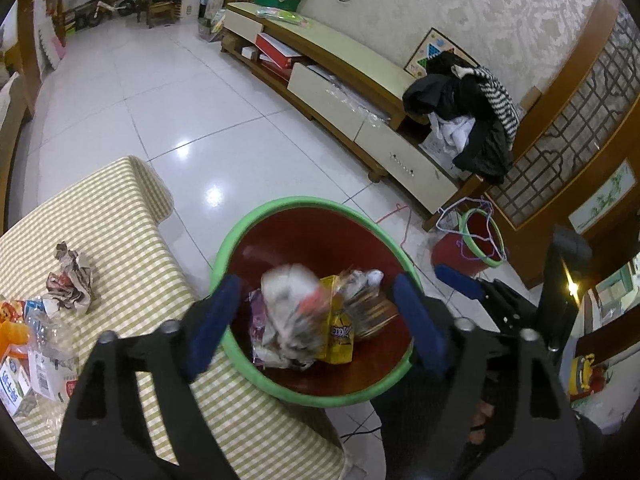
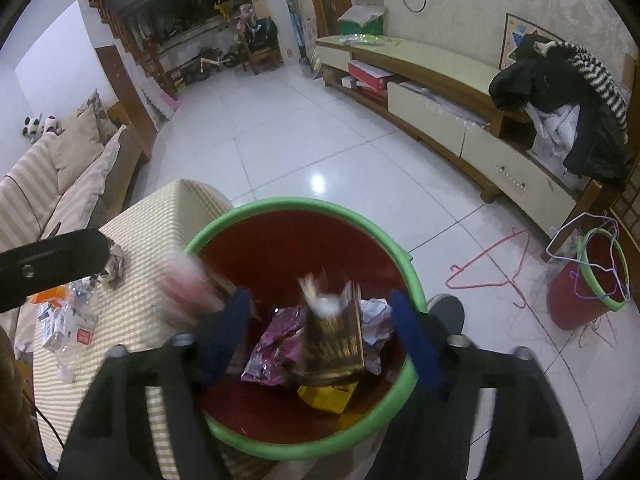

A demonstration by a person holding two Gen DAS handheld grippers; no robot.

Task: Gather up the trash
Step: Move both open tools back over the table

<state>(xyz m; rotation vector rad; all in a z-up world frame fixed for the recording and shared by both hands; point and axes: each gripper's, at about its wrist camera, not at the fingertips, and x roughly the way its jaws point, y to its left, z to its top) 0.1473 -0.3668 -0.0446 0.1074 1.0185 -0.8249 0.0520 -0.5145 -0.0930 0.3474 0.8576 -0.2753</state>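
A red bin with a green rim [image 1: 280, 208] [image 2: 280, 204] stands beside the checked table [image 1: 132, 240] [image 2: 160, 232]. My left gripper [image 1: 316, 320] is open above the bin; a blurred white wrapper [image 1: 292, 300] is between its fingers, apparently falling. A yellow packet [image 1: 340, 328] lies inside. My right gripper [image 2: 320, 332] is open over the bin, above a brown-gold box [image 2: 336, 340], a purple wrapper [image 2: 276, 340] and white paper [image 2: 376, 316]. Crumpled paper [image 1: 70, 284], a plastic bottle [image 1: 48, 344] and a carton [image 1: 12, 384] lie on the table.
A second red bin with hangers [image 1: 476, 244] [image 2: 588, 280] stands at the right. A pink hanger [image 2: 492, 268] lies on the tiled floor. A long TV cabinet [image 1: 340, 64] with clothes [image 1: 472, 120] lines the wall. A sofa [image 2: 60, 168] is at the left.
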